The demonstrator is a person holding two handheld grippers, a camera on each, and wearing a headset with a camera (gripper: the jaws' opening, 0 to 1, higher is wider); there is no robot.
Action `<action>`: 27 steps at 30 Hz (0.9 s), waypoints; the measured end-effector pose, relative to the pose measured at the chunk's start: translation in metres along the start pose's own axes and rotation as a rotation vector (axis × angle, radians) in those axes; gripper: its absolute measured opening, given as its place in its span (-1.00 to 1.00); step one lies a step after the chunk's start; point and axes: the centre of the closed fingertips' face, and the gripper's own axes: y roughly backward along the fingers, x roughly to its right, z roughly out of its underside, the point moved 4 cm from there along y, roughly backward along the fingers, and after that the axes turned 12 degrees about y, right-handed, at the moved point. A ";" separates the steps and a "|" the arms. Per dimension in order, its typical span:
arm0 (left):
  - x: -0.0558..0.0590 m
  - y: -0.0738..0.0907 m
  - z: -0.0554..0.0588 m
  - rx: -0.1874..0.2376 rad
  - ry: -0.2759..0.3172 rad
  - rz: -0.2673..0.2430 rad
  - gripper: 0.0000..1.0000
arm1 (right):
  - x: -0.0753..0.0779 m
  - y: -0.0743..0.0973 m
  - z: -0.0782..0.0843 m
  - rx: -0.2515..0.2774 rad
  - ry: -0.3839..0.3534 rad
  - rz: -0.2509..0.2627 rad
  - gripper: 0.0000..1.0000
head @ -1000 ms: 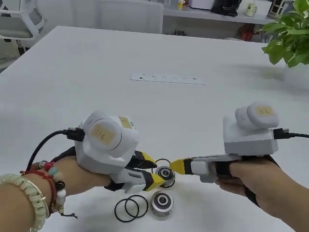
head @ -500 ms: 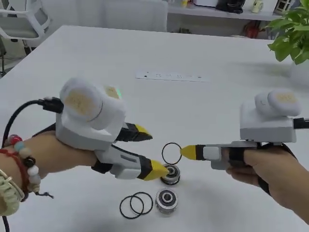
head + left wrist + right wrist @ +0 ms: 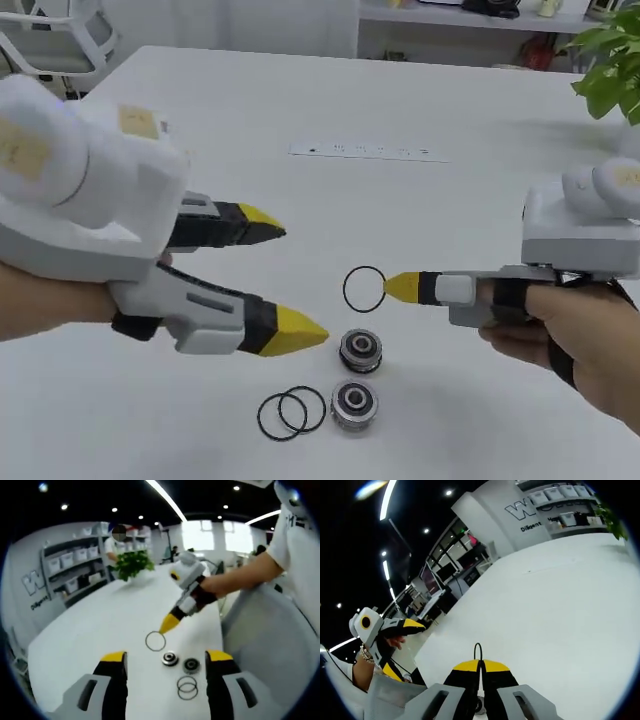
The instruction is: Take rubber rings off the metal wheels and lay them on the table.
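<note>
While the left gripper [image 3: 283, 282] hangs over the table [image 3: 450, 220] in the head view, its jaws are spread wide with nothing between them. The right gripper [image 3: 388, 288] is clamped tight on a rubber ring [image 3: 364, 289] at its yellow tips, apart from the wheels. Two metal wheels [image 3: 360, 350] sit just beside each other below it. Two loose rings [image 3: 292, 412] lie overlapped on the table, next to the nearer wheel. A power strip [image 3: 365, 151] lies farther back.

Left gripper view: own jaws wide apart, empty. The ring [image 3: 155, 641] hangs off the right gripper's tip, with wheels [image 3: 191, 665] and loose rings [image 3: 187, 685] below.

Right gripper view: jaws closed, ring [image 3: 478, 652] pinched edge-on.
</note>
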 end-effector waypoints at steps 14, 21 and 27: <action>0.006 0.039 0.044 -0.002 0.140 -0.139 0.43 | -0.018 -0.010 0.006 -0.012 -0.017 -0.068 -1.00; 0.006 0.049 0.067 0.013 0.228 -0.176 0.46 | -0.031 -0.022 0.026 -0.091 -0.022 -0.121 -1.00; 0.008 0.050 0.079 0.023 0.271 -0.191 0.46 | -0.039 -0.027 0.038 -0.144 -0.002 -0.147 -1.00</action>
